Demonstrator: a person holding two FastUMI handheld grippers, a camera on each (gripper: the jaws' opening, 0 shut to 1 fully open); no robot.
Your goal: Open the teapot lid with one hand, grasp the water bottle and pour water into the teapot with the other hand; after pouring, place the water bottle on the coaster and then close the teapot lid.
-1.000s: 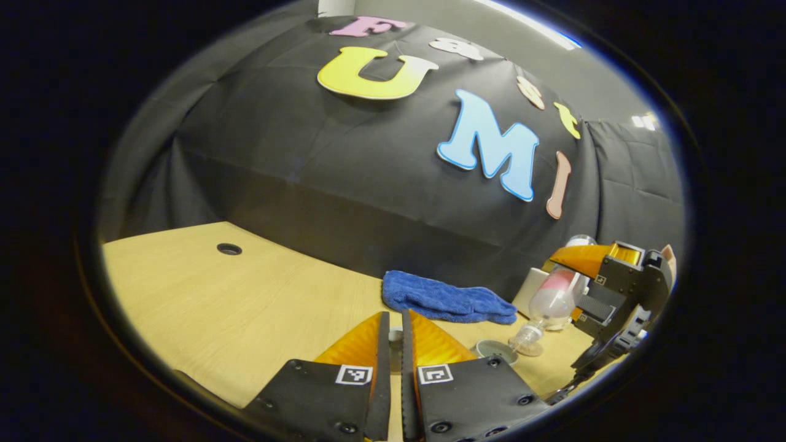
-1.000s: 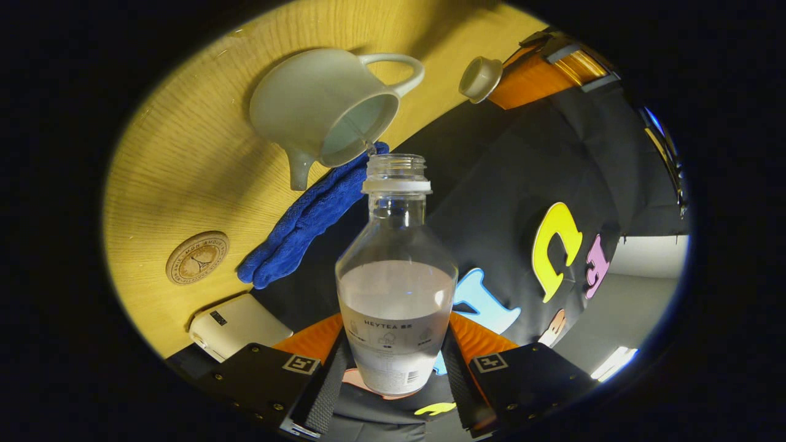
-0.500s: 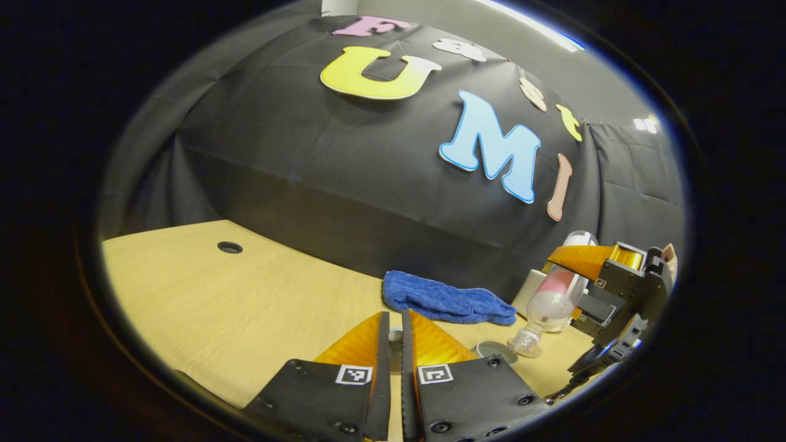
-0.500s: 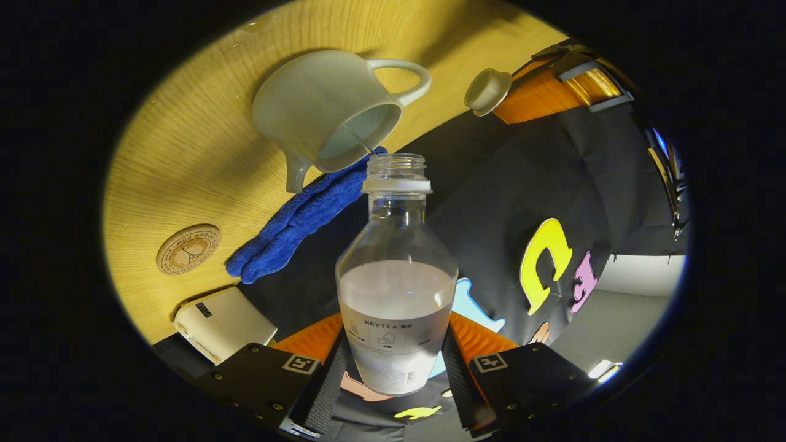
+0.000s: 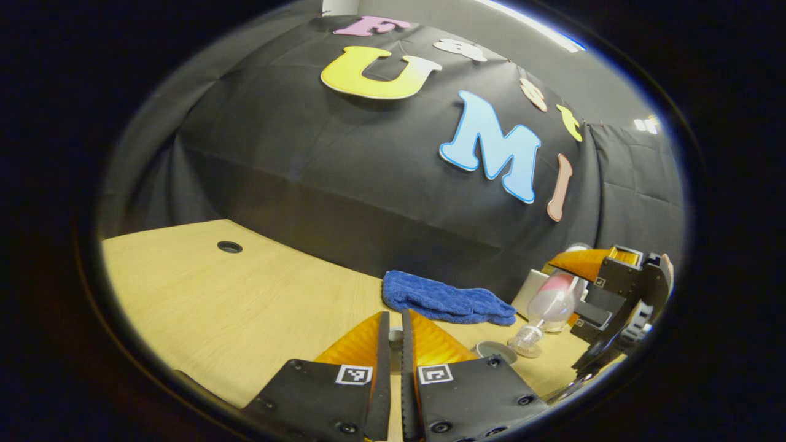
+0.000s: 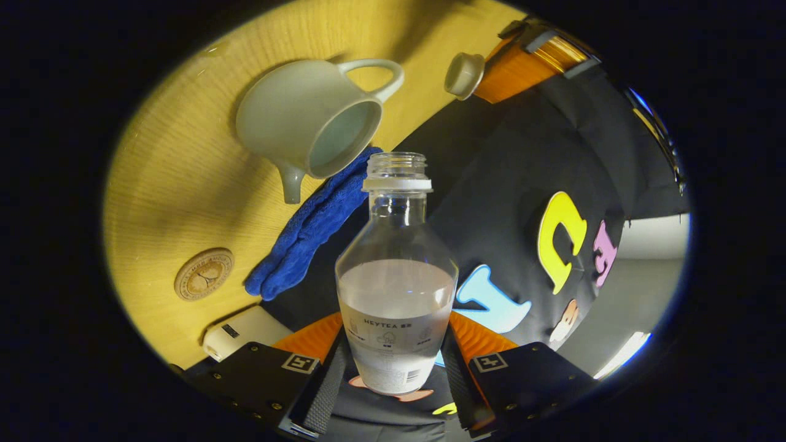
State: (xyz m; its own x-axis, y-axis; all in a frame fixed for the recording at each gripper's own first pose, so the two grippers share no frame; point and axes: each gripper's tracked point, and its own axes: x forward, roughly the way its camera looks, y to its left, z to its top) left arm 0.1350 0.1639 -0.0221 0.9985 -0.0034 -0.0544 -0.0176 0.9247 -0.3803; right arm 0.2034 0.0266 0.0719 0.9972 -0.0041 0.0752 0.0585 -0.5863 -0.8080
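Bottle (image 6: pixel 396 276), clear and about half full, is shown gripped at its lower body between both fingers of the right gripper (image 6: pixel 396 362), its open neck pointing away from the camera toward the teapot (image 6: pixel 307 132). No stream is seen at the neck, so pouring is judged to be at or near its end. For the step in hand, the tilt is best taken off slowly, with the neck kept over the pot's open mouth until dripping has stopped, and only then should the bottle be carried to the coaster (image 6: pixel 204 274). In the right gripper view the pot's mouth lies just beyond and to the left of the neck, beside the blue cloth (image 6: pixel 313 230); the coaster lies nearer, to the left of the bottle, with a white box (image 6: pixel 245 331) near it. Farther off, the lid (image 6: pixel 464 75) is seen held at the tip of the left gripper (image 5: pixel 395 334), whose fingers are drawn nearly together. In the left gripper view the tilted bottle is seen well to the right, beyond the cloth.
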